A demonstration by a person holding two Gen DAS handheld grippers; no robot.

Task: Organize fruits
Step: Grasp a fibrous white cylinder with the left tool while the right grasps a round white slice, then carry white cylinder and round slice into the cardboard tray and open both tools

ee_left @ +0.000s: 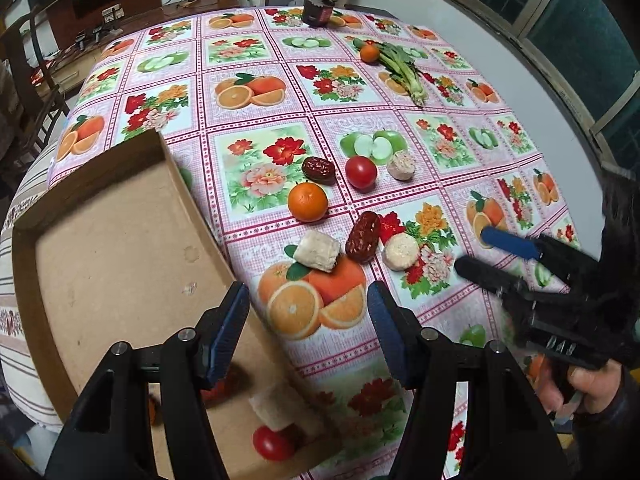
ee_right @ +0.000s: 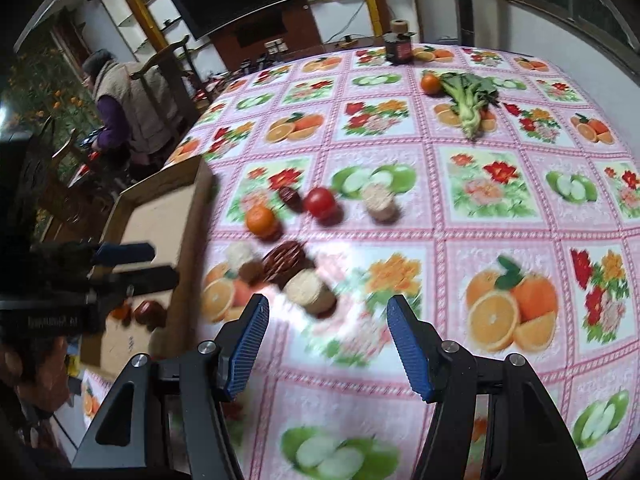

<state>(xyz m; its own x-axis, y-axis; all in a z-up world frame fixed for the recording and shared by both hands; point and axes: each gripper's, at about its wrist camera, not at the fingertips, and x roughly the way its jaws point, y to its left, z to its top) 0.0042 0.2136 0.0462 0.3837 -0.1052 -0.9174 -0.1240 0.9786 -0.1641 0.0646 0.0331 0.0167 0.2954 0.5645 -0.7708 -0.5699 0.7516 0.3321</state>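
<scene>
**Fruit sorting under way, next pick pending**

Both tongs are wide and hold nothing. The left gripper [ee_left: 308, 336] hangs at the bottom of its frame, over the box [ee_left: 120, 240] edge; a tomato [ee_left: 274, 444] already lies inside. The right gripper [ee_right: 328, 344] faces the loose pile mid-frame. Next likely: close on the nearest date [ee_left: 363, 236] and carry it boxward.

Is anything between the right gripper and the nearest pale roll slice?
Nothing visible. The right gripper is open, and only bare tablecloth shows between its fingers and the pale roll slice. The wrinkled red date lies just beyond, touching it.
</scene>
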